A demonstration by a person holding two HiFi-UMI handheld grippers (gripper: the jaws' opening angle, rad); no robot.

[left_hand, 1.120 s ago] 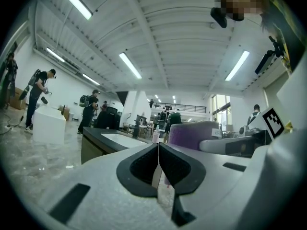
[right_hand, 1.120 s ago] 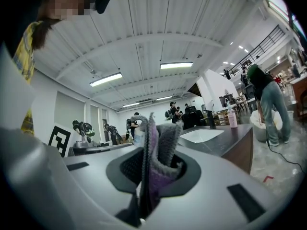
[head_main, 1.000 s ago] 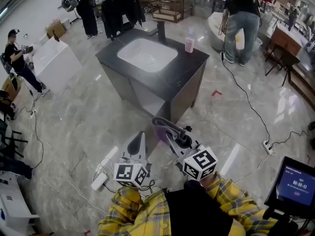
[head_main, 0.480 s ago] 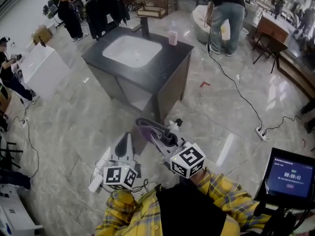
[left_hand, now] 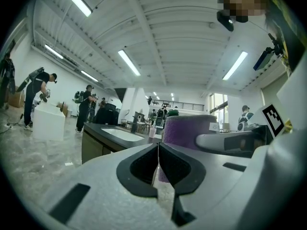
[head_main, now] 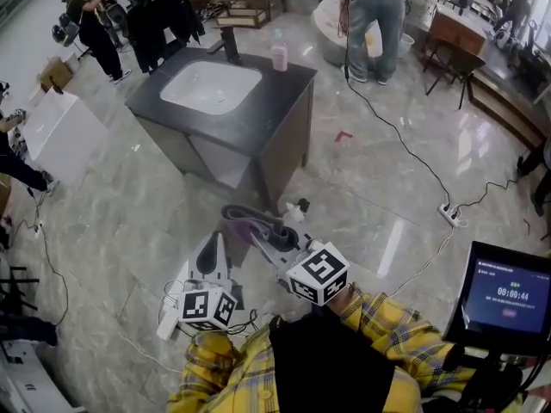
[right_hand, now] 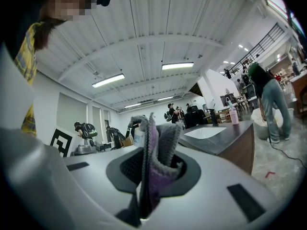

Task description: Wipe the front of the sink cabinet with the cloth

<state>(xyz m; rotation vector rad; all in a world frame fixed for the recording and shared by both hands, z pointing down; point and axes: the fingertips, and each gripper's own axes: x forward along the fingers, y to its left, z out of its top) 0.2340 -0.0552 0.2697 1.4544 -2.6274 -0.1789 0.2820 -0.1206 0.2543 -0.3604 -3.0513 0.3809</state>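
The sink cabinet [head_main: 284,153] stands ahead on the marble floor, with a dark top and a white basin [head_main: 211,87]. Its front panel [head_main: 213,162] faces me. My right gripper [head_main: 258,231] is shut on a folded purple and grey cloth [head_main: 245,222], held low a short way in front of the cabinet, apart from it. In the right gripper view the cloth [right_hand: 152,152] sticks up between the jaws. My left gripper [head_main: 213,249] hangs lower left, jaws shut with nothing between them [left_hand: 158,164]. The cloth [left_hand: 184,131] shows beyond them.
A pink bottle [head_main: 279,54] and a dark faucet [head_main: 229,46] stand on the cabinet top. Cables [head_main: 405,144] and a power strip [head_main: 451,215] lie on the floor to the right. A white block [head_main: 52,136] stands left. Several people work at the back. A screen [head_main: 506,298] is near right.
The cabinet has slid up and left in the head view as my view shifted. Both grippers have moved a little left and stayed shut, the cloth still held in the right one.
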